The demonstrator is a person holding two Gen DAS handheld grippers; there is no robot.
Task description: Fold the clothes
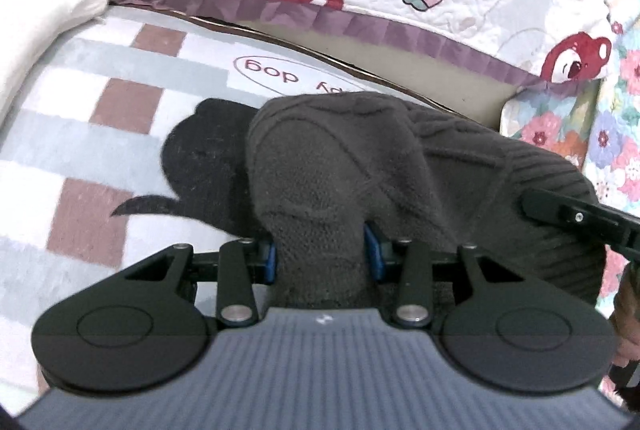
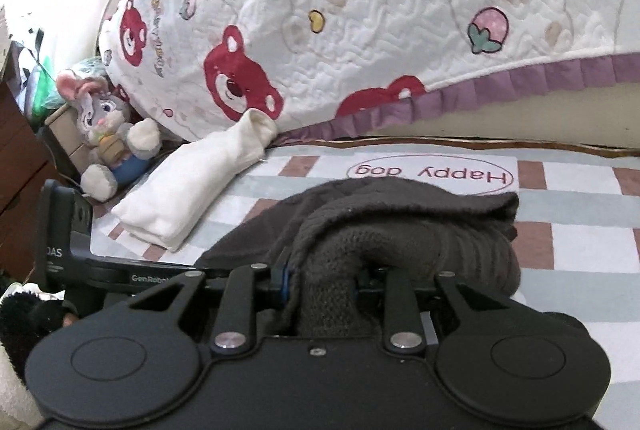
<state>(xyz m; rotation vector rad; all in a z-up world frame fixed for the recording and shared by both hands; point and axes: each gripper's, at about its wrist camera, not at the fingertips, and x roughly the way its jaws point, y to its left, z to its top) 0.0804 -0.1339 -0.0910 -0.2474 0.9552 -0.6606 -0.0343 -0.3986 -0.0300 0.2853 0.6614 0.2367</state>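
Note:
A dark grey knitted sweater (image 1: 340, 158) lies bunched on a checked blanket (image 1: 80, 134). My left gripper (image 1: 322, 254) is shut on a thick fold of it, the blue pads pressing from both sides. The sweater also shows in the right wrist view (image 2: 400, 222), where my right gripper (image 2: 320, 286) is shut on another fold of it. The right gripper's black body shows at the right edge of the left wrist view (image 1: 580, 220), next to the sweater. The sweater hides both grippers' fingertips.
A folded white cloth (image 2: 192, 186) lies on the blanket at the left. A white quilt with red bears (image 2: 360, 30) rises behind. A plush rabbit (image 2: 108, 134) sits at the far left. A floral cloth (image 1: 612, 134) lies at the right.

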